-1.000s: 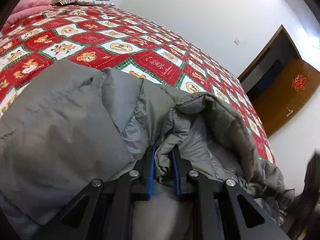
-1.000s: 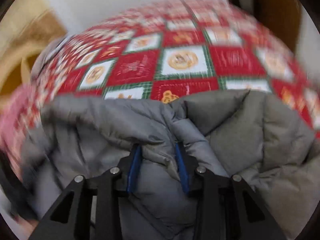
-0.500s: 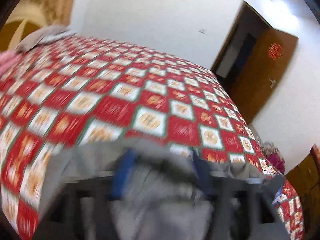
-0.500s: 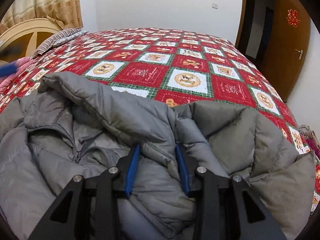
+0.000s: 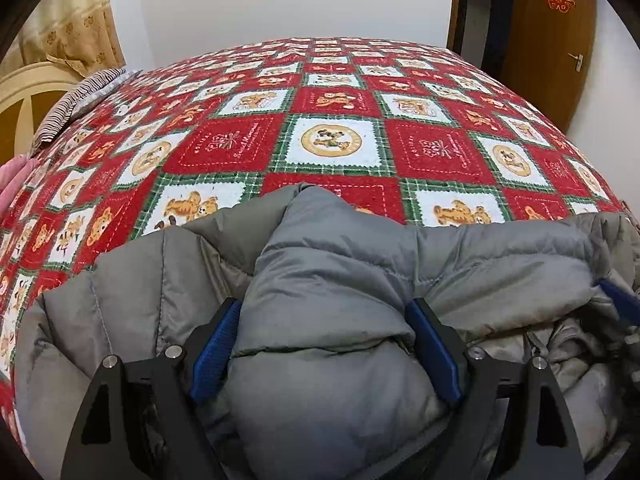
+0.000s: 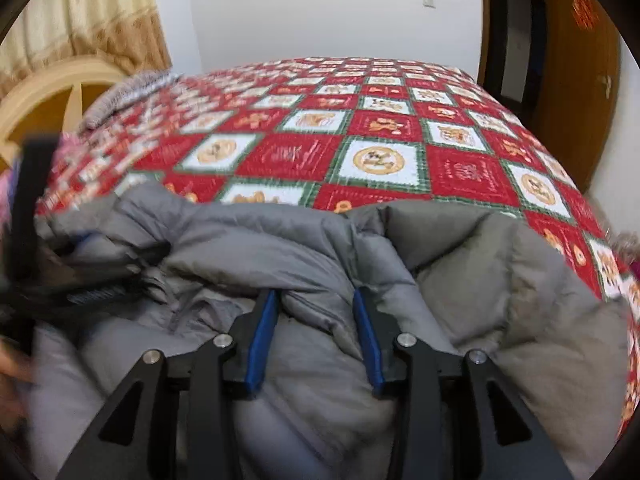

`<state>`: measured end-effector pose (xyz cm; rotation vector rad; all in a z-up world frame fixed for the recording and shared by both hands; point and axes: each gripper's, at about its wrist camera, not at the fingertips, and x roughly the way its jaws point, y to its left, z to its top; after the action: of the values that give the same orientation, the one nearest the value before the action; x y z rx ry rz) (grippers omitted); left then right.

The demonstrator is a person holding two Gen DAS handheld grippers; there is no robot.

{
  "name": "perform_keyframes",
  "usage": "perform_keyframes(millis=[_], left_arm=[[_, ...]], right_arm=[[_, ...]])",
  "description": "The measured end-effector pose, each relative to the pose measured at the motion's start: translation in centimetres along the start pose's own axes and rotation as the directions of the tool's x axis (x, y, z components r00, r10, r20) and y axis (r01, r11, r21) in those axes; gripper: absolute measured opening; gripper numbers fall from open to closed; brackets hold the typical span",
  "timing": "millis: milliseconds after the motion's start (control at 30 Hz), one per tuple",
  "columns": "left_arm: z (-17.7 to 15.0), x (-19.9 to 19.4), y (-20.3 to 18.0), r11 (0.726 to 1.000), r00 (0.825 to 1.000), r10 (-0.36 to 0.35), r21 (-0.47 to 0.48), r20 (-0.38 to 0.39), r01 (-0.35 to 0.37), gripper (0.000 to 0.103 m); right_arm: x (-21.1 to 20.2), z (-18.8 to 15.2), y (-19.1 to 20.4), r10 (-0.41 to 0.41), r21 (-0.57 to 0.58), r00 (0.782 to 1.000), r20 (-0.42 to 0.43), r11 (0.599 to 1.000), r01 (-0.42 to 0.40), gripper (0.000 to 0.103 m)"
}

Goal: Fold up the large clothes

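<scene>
Home bedroom, patchwork bedspread (image 5: 332, 144) (teddy-bear squares), curtain (image 5: 76, 36), wooden door (image 5: 556, 36), seemingly a headboard (image 5: 28, 92)

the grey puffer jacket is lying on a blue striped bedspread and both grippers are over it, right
Not quite: the bedspread is a red, white and green check with bear pictures, not blue striped, as the left wrist view shows. The grey puffer jacket does lie on it, with the left gripper and right gripper over it.

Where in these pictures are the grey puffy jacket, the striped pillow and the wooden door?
grey puffy jacket (image 5: 332, 264): left wrist view, on the raised quilted fold.
striped pillow (image 5: 80, 94): left wrist view, on its striped top.
wooden door (image 5: 556, 40): left wrist view, on the panel below the red emblem.
</scene>
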<state>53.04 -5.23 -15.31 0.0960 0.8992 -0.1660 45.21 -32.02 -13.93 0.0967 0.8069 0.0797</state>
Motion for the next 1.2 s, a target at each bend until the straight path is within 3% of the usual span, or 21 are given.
perform_keyframes(millis=[100, 167, 267, 367, 433, 467, 700, 833, 1033, 1200], left_arm=[[-0.2, 0.0, 0.0, 1.000, 1.000, 0.006, -0.006, 0.009, -0.006, 0.086], [0.0, 0.2, -0.5, 1.000, 1.000, 0.026, 0.003, 0.012, -0.026, 0.086], [-0.2, 0.3, -0.5, 1.000, 1.000, 0.025, 0.002, 0.014, -0.025, 0.086], [-0.2, 0.2, -0.4, 1.000, 1.000, 0.018, -0.001, 0.017, -0.018, 0.086], [-0.2, 0.3, -0.5, 1.000, 1.000, 0.018, -0.003, 0.018, -0.018, 0.086], [-0.1, 0.3, -0.5, 1.000, 1.000, 0.021, -0.001, 0.018, -0.021, 0.086], [0.1, 0.6, -0.4, 1.000, 0.999, 0.031, -0.006, 0.025, -0.031, 0.089], [0.0, 0.6, -0.4, 1.000, 0.999, 0.026, -0.007, 0.027, -0.026, 0.089], [0.0, 0.7, -0.9, 0.999, 0.999, 0.047, 0.010, 0.024, -0.047, 0.091], [0.1, 0.8, -1.0, 0.998, 0.998, 0.055, 0.015, 0.022, -0.055, 0.091]], right_arm=[[-3.0, 1.7, -0.3, 0.033, 0.051, 0.998, 0.061, 0.998, -0.036, 0.043], [-3.2, 3.4, 0.5, 0.020, 0.059, 0.998, 0.055, 0.998, -0.023, 0.044], [0.3, 5.5, 1.9, -0.040, 0.055, 0.998, -0.040, 0.998, 0.042, 0.044], [5.4, 3.7, 1.8, -0.094, 0.035, 0.980, -0.174, 0.994, 0.102, 0.044], [5.5, 1.9, 3.1, -0.153, -0.104, 0.986, -0.068, 0.984, 0.145, 0.044], [5.3, 1.7, 3.2, -0.161, -0.101, 0.985, -0.056, 0.983, 0.155, 0.044], [5.1, 1.4, 2.9, -0.143, -0.082, 0.988, -0.057, 0.987, 0.138, 0.044], [3.9, 1.4, 2.8, -0.155, -0.143, 0.983, -0.095, 0.980, 0.141, 0.044], [3.6, 0.4, -1.3, -0.013, -0.005, 0.998, -0.065, 1.000, 0.013, 0.041], [4.8, 1.5, 0.4, -0.117, -0.072, 0.991, -0.059, 0.991, 0.113, 0.042]])
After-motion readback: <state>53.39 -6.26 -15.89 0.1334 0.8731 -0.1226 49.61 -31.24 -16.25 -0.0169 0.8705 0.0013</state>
